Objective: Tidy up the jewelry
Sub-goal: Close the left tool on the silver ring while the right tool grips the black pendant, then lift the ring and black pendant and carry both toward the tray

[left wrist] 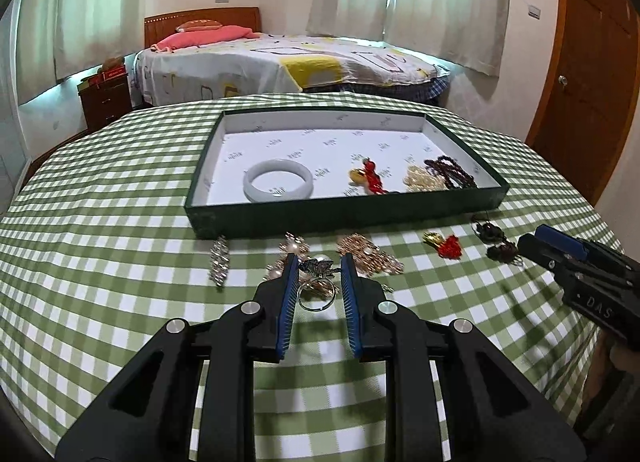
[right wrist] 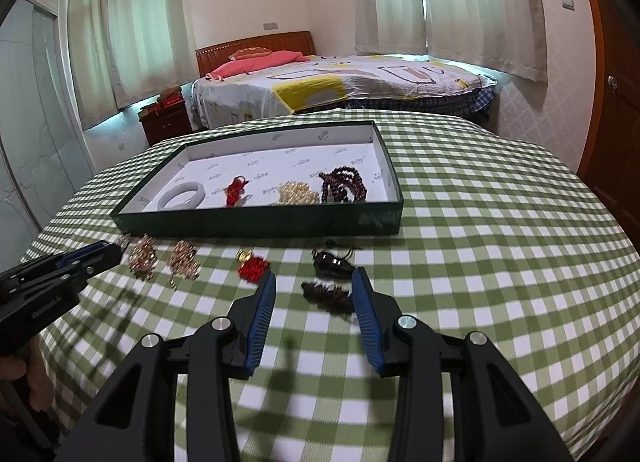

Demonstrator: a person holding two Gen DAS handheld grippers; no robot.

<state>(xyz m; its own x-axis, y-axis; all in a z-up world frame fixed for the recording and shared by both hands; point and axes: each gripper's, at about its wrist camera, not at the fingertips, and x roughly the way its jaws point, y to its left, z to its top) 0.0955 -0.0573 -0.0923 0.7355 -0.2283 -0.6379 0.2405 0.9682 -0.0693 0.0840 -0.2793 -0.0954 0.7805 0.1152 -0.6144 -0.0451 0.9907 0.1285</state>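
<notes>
Left gripper (left wrist: 319,260): jaws narrowed around a butterfly ring (left wrist: 316,282), seemingly clamped; small, light, slippery; best pinched at the ornament; band hangs below. Right gripper (right wrist: 314,280): jaws apart, empty, over dark tasselled earrings (right wrist: 330,294), blurred; soft, light. Green tray (left wrist: 280,218) just beyond holds a bangle (left wrist: 278,180).

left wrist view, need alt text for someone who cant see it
The left gripper grips a silver ring with a butterfly ornament above a green-and-white checked tablecloth. Behind it, a shallow dark green tray holds a pale jade bangle and beaded pieces; more jewelry lies loose in front.
</notes>
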